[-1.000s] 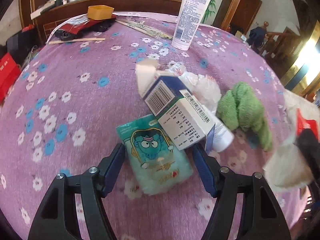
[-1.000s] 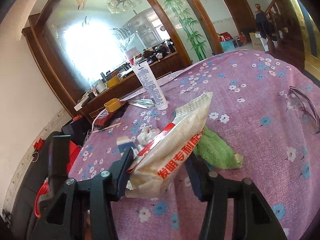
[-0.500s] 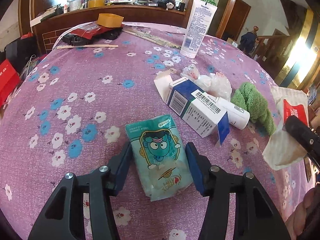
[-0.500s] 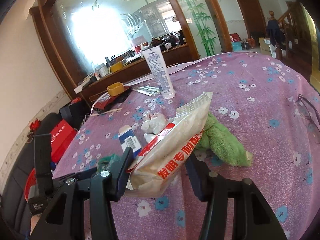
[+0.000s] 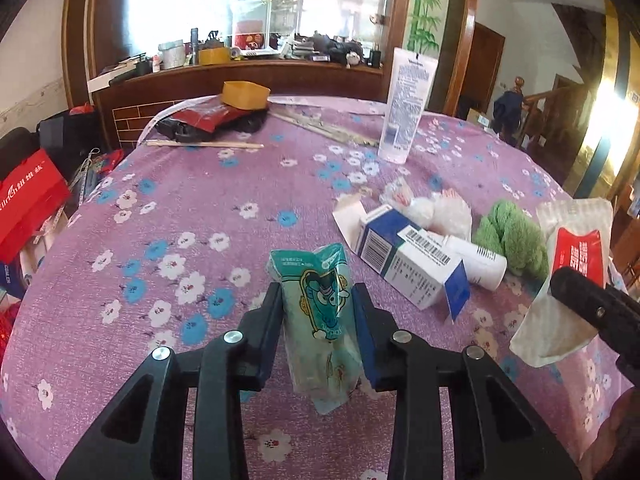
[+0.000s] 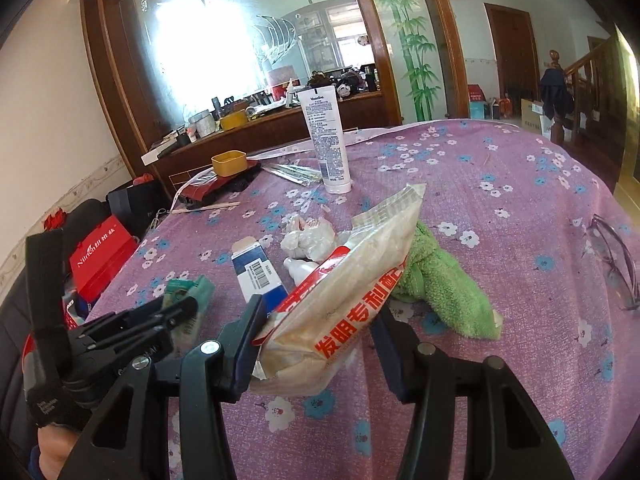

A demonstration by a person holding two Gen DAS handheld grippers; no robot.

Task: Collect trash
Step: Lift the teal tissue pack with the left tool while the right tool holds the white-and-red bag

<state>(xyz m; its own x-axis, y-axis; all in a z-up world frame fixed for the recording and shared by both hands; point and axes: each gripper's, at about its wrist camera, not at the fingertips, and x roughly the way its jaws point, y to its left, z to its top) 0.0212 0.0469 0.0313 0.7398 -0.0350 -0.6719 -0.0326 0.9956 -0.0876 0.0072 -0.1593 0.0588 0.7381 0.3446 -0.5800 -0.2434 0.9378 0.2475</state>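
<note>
Since the earlier frame, left hand-held gripper (image 5: 318, 322) has closed in on the teal packet (image 5: 320, 312) — fingers now pinch it from both sides, and its top end stands tilted up off the purple floral cloth (image 5: 168, 208). Blue-and-white box (image 5: 408, 260) no longer overlaps the packet; it lies on the desk to the right, apart from it, with a white bottle (image 5: 476, 258) touching its far side and crumpled white plastic (image 5: 436, 210) just behind. Green towel (image 5: 510, 236) sits beside the bottle.

Right hand-held gripper (image 6: 320, 334) pinches a beige snack bag (image 6: 356, 284) with red lettering, held clear of the cloth, its upper end in front of the towel. In the right wrist view the left gripper with the packet shows at lower left.

Lotion tube (image 6: 328, 140) stands upright farther back; yellow tub (image 6: 229, 163) near the far edge; glasses (image 6: 616, 260) lie well apart at the right.
</note>
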